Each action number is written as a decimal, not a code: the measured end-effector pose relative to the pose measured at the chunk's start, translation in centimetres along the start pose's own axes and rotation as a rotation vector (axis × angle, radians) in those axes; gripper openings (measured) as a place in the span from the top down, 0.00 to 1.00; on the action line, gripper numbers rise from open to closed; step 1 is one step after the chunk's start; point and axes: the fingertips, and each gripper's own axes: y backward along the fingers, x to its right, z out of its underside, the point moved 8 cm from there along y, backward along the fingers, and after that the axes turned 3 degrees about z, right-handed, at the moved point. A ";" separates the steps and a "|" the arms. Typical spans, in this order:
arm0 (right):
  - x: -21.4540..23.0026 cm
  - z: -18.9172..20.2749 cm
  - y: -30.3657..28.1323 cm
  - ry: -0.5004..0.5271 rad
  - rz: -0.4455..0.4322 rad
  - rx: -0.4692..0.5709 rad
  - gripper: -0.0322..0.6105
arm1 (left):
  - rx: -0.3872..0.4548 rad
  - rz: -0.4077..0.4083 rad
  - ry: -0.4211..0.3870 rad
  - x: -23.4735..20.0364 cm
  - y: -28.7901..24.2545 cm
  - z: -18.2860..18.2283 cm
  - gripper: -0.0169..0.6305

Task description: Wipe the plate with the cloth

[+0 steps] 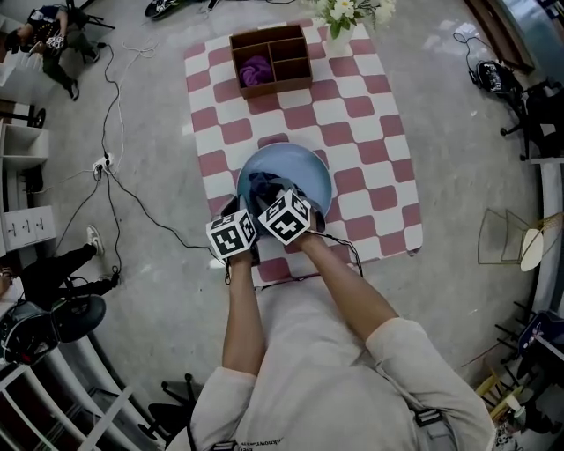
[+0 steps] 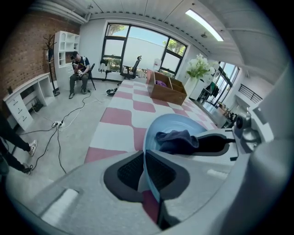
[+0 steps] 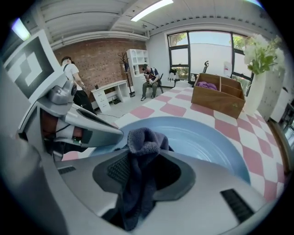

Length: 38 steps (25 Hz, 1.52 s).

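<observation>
Plate [image 1: 306, 166] rim in left tongs [image 2: 145, 157], cloth [image 3: 143, 143] in right tongs [image 3: 147, 159], forearms [image 1: 243, 310] converging

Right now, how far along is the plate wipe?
Done: both grasps. The left gripper is shut on the blue plate's rim; the right gripper is shut on the dark cloth. In hand: the cloth sits over the plate's near inside. Left: the wiping itself, as no cleaned area is readable, then letting go of both.

Beyond the plate [image 1: 291, 163] you have bare desk [image 1: 370, 150]; past that, the wooden box [image 1: 275, 86] and flowers [image 1: 348, 11] block you.
</observation>
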 end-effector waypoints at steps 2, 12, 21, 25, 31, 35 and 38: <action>0.8 0.1 0.2 -0.014 0.015 -0.004 0.73 | 0.004 0.001 0.008 0.0 0.0 0.0 0.94; 5.3 1.9 2.2 -0.109 0.100 -0.016 0.73 | 0.026 0.003 0.025 -0.2 0.0 0.2 0.94; 4.9 2.3 5.0 -0.236 0.239 0.078 0.73 | 0.073 0.027 -0.054 -0.2 0.2 0.3 0.93; 4.6 3.9 8.9 -0.447 0.216 0.343 0.74 | 0.185 0.042 -0.071 -0.6 0.6 0.3 0.92; 2.6 7.7 14.5 -0.580 0.295 0.488 0.74 | 0.328 0.034 -0.085 -1.4 3.0 -0.1 0.90; 0.3 9.0 17.0 -0.650 0.324 0.523 0.74 | 0.361 0.067 -0.093 -1.6 5.4 -0.2 0.90; -1.7 9.4 18.5 -0.648 0.328 0.523 0.74 | 0.372 0.115 -0.128 -0.9 7.4 0.4 0.90</action>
